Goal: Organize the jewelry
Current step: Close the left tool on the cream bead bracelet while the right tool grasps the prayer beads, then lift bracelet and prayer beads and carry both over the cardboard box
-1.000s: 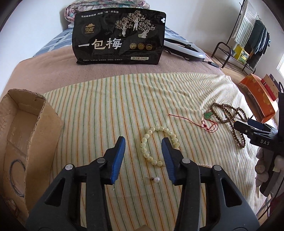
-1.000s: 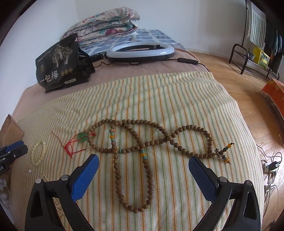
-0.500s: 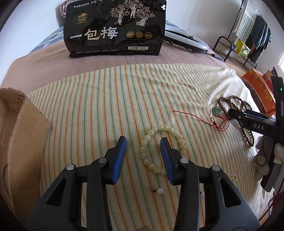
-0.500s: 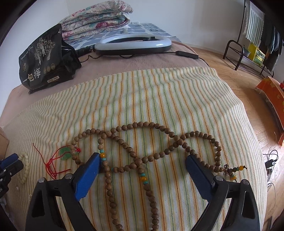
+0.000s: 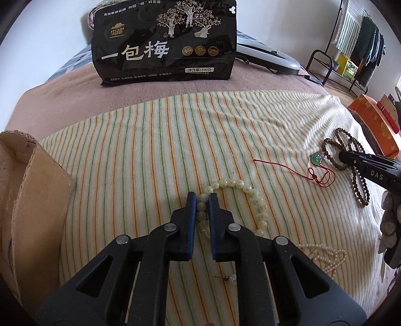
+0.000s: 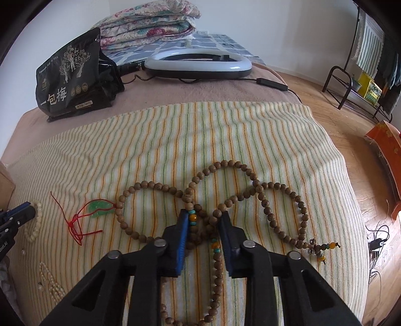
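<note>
The pale bead bracelet (image 5: 240,200) lies on the striped towel (image 5: 150,155) spread over the bed, and the left gripper (image 5: 202,200) has its blue-padded fingers (image 5: 191,213) pinched on the bracelet's left side, several beads showing in the narrow gap between them. The rest of the loop curves away toward 2 o'clock from the fingertips and rests flat on the towel.

At 3 o'clock in the left wrist view sits a green pendant (image 5: 317,158) on a red cord (image 5: 323,176). At 5 o'clock lie a small loose pearl pin (image 5: 231,278) and a strand of tiny white beads (image 5: 323,253). A cardboard box (image 5: 27,200) stands at 9 o'clock, and a black snack bag (image 5: 165,42) stands upright at 12 o'clock.

In the right wrist view, the long wooden bead necklace (image 6: 275,190) lies in crossing loops on the towel. The right gripper (image 6: 204,218) is drawn in around the place where the strands cross, with brown beads and a few turquoise and amber ones between its fingers; whether the pads press the beads firmly cannot be told. A white ring light (image 6: 198,62) rests at 12 o'clock, folded quilts (image 6: 150,20) behind it.
</note>
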{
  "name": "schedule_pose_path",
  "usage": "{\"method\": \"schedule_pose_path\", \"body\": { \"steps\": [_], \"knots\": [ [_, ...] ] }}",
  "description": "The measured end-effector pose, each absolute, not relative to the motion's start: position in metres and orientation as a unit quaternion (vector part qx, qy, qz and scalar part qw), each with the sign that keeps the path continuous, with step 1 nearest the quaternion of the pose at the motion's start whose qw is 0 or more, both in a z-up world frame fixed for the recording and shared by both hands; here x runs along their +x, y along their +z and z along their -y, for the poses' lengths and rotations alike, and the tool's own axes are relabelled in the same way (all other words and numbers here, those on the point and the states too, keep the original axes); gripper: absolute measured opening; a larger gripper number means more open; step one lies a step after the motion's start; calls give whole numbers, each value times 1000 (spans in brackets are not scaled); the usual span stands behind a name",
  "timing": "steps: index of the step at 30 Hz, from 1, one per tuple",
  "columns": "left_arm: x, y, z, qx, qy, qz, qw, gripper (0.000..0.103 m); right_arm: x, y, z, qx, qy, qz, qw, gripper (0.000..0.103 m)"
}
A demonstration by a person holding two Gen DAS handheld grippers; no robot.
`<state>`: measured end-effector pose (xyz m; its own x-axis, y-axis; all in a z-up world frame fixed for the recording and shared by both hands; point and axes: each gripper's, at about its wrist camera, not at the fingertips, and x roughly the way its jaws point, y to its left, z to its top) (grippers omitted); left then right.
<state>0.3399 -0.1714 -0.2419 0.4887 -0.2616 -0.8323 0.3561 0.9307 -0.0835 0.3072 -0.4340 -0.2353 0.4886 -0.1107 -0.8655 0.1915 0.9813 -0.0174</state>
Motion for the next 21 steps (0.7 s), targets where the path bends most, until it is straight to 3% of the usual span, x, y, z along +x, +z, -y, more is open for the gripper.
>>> {"method": "schedule_pose_path", "body": {
  "steps": [4,21],
  "knots": [
    [338,-238,171,46,-179,-473,861,6,305,-233,434,42,-77,-500,861,10],
    [317,-197,161,38,-183,-441,878,5,272,-186,427,47,-55,-463,883,9]
  ]
}}
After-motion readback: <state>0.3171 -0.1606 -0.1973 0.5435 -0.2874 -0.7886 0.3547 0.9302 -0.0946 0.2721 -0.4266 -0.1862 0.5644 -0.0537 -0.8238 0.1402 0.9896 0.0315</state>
